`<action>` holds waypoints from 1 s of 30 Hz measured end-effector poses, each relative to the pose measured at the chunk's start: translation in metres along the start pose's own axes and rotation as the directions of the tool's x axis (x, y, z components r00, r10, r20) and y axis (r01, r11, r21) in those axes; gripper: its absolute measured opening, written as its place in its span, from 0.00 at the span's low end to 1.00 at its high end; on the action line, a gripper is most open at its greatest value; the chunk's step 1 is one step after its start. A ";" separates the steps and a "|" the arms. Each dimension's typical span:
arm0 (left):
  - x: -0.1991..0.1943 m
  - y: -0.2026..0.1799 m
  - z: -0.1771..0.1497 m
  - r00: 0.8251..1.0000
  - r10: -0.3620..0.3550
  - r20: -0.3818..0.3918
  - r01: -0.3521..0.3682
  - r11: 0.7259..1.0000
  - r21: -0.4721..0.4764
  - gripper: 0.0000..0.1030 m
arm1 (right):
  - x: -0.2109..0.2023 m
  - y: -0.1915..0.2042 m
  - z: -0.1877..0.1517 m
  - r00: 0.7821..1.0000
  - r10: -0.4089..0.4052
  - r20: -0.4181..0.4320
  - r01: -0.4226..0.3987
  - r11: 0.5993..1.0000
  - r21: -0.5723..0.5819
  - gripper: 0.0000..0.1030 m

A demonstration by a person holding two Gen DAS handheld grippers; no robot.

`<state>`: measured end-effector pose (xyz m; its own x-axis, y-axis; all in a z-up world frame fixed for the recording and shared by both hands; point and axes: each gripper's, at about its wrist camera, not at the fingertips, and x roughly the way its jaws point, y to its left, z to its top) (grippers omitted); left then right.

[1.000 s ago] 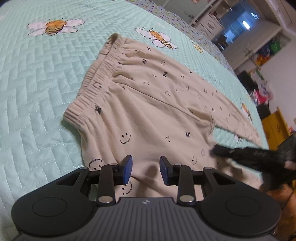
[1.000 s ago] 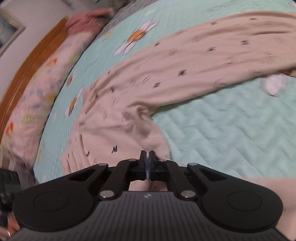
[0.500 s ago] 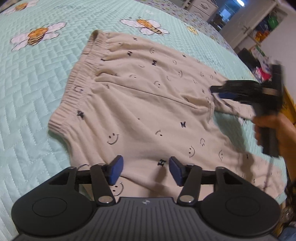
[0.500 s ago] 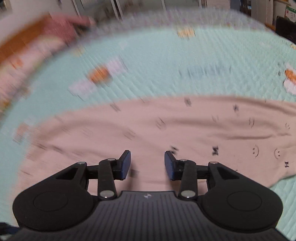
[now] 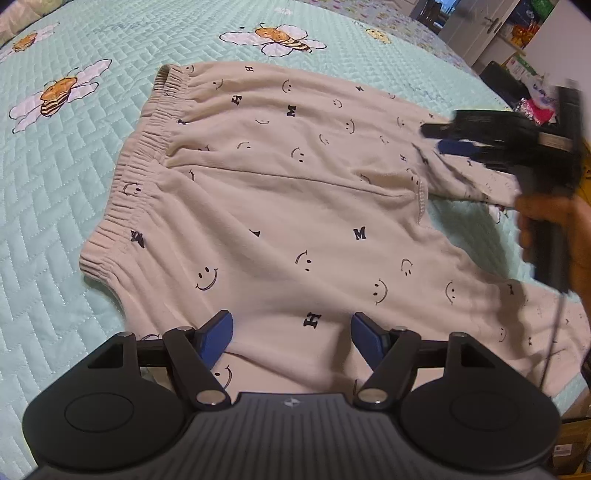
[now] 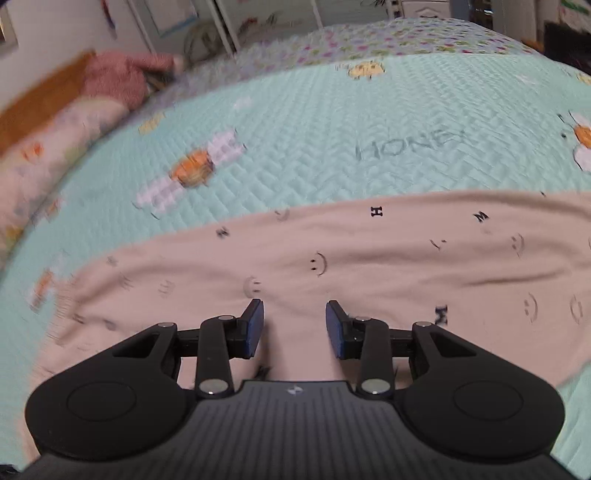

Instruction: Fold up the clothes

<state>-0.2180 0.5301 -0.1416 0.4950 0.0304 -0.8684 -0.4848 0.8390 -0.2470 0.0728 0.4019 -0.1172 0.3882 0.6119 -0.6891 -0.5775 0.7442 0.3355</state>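
Centrally: beige trousers with smiley-and-letter print, spread flat on quilt; elastic waistband at left of left wrist view, both legs running off to right, slight ruck at crotch seam.

Left gripper — fingers spread wide, nothing between them, poised just above near leg below waistband.

Right gripper — fingers likewise spread, empty, hovering over a trouser leg; also seen in left wrist view, blurred, above far leg.

Step in hand, by judgement: taking hold for first fold, leg over leg. Advice: pinch near edge at waistband and at leg together, catching both cloth layers; lift only enough to clear; carry across evenly so seams meet; smooth crotch ruck first, else crease gets locked in.

Surface: mint-green quilted bedspread, herringbone stitch, bee-and-daisy motifs, word HONEY stitched in.

Room, outward: patchwork floral cover further up bed; pink garment near wooden headboard; white cabinets and coloured clutter beyond bed's far side — details too blurred to list.
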 end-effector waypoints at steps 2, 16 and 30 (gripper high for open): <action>0.001 -0.004 0.000 1.000 0.019 -0.006 -0.019 1.000 0.007 0.72 | -0.028 0.003 -0.014 0.998 0.050 0.029 -0.050 0.999 0.006 0.38; 0.014 -0.044 -0.005 0.987 0.158 0.013 -0.159 0.980 0.120 0.98 | -0.162 -0.057 -0.172 0.997 0.066 0.036 -0.072 0.978 0.197 0.57; -0.013 -0.141 -0.037 0.986 -0.167 0.008 0.158 0.946 0.283 0.84 | -0.272 -0.167 -0.202 0.937 -0.228 0.265 0.091 0.890 0.446 0.57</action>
<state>-0.1830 0.3909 -0.1112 0.5746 -0.1056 -0.8116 -0.1768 0.9522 -0.2491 -0.0809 0.0570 -0.1158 0.6856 0.4742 -0.5523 -0.1583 0.8377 0.5227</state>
